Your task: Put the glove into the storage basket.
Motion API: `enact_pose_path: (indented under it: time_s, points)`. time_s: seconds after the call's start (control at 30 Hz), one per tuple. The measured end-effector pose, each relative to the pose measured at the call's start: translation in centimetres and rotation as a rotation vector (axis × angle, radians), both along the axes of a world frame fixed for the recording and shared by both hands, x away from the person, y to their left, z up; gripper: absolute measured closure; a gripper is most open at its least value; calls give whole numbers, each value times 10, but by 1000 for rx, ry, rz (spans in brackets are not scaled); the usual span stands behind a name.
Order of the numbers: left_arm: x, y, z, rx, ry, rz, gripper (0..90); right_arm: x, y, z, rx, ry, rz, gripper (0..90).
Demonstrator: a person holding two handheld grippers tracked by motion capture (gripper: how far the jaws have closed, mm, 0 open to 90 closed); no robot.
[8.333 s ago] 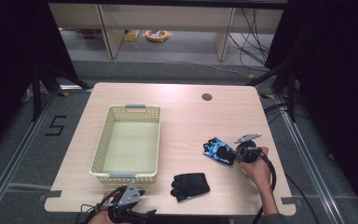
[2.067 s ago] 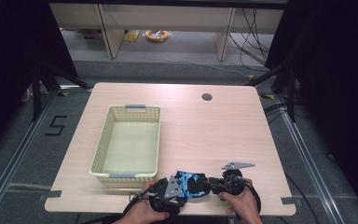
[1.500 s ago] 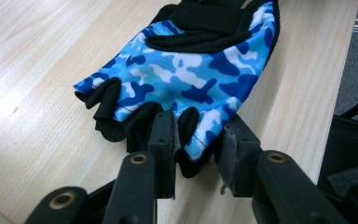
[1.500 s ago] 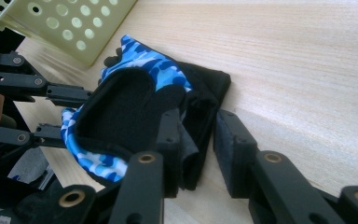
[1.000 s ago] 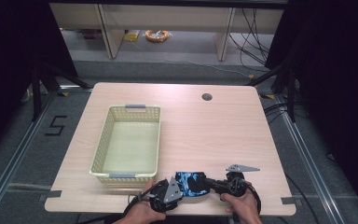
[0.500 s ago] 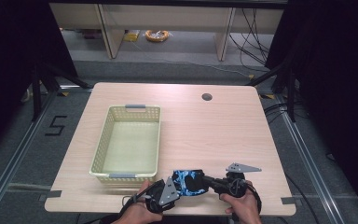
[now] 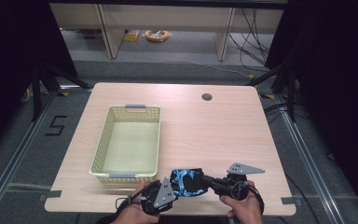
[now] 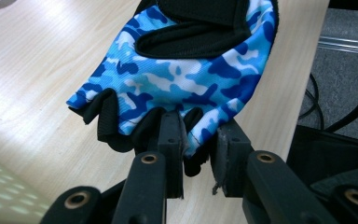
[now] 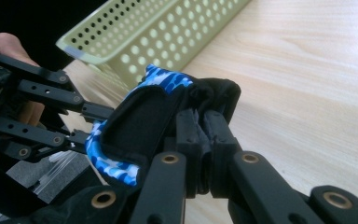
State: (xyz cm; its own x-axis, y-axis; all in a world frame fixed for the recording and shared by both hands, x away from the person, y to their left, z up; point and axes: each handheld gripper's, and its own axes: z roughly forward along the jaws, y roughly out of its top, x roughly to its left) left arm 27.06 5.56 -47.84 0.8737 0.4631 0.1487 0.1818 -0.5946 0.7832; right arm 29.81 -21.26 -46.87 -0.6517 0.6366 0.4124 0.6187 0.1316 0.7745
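- High view: I hold the blue camouflage glove [image 7: 186,181] between left gripper [image 7: 173,190] and right gripper [image 7: 204,181], at the table's [image 7: 214,130] near edge, beside the basket [image 7: 128,142].
- Left gripper view: my jaws pinch its finger end.
- Right gripper view: my jaws clamp its black cuff.

Glove [image 8: 186,79]: blue camouflage print, patches of royal blue, sky blue and white; finger openings and wrist strap black. Beside the glove, basket [image 7: 103,149]: pale yellow-green, walls perforated with rows of round holes, grey tabs on both short rims. Worktop [image 7: 214,135] under the glove: light wood grain, one dark round hole. Left gripper [image 8: 198,156] and right gripper [image 9: 203,140]: black fingers, brass-coloured rivets. Floor around the worktop: grey.
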Motion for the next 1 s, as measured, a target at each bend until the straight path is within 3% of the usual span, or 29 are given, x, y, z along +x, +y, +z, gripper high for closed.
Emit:
enact_pose_path:
  time_s: [0.07, 0.1, 0.13, 0.17, 0.2, 0.23, 0.27, 0.3, 0.37, 0.43, 0.5, 0.57, 0.63, 0.67, 0.7, 0.93, 1.0]
  points:
    - [-2, 4, 6, 12, -4, -6, 747, -4, 2, 5, 7, 14, -3, 866]
    - [-2, 6, 8, -2, -6, -5, 747, -4, 5, 10, 16, 4, -1, 866]
    - [-2, 8, 12, 17, -7, -9, 747, -5, 7, 13, 21, 11, 2, 865]
    - [-2, 10, 15, 2, -5, -3, 747, -5, 7, 13, 21, 11, 2, 865]
    - [-1, 13, 19, 20, -14, 0, 747, -3, 7, 16, 9, -9, 12, 866]
    - [-1, 14, 22, 4, -12, 7, 747, -3, 10, 20, 13, -3, 13, 866]
    - [1, 19, 31, 12, -16, 1, 747, 0, 14, 29, 5, -32, 21, 866]
    - [2, 21, 34, 5, -31, 7, 747, -1, 17, 35, 13, -22, 22, 866]
    - [3, 25, 40, -11, -41, 15, 747, 3, 21, 44, 1, -54, 37, 866]
    - [3, 29, 48, -2, -36, 14, 747, 5, 26, 52, -8, -68, 53, 866]
    - [3, 32, 51, 0, -60, 26, 747, 5, 29, 57, -5, -54, 48, 866]
    - [4, 37, 56, -1, -71, 30, 747, 10, 36, 65, -27, -100, 79, 865]
    - [5, 43, 60, -7, -75, 47, 747, 9, 38, 69, -32, -79, 72, 865]
    - [7, 46, 62, -17, -76, 51, 747, 13, 45, 73, -29, -83, 87, 865]
    - [8, 52, 65, -2, -84, 63, 747, 18, 47, 75, -46, -126, 102, 865]
    - [15, 71, 73, 7, -108, 110, 746, 32, 73, 87, -69, -136, 117, 866]
    - [20, 83, 77, 9, -110, 131, 746, 43, 86, 90, -70, -149, 149, 866]
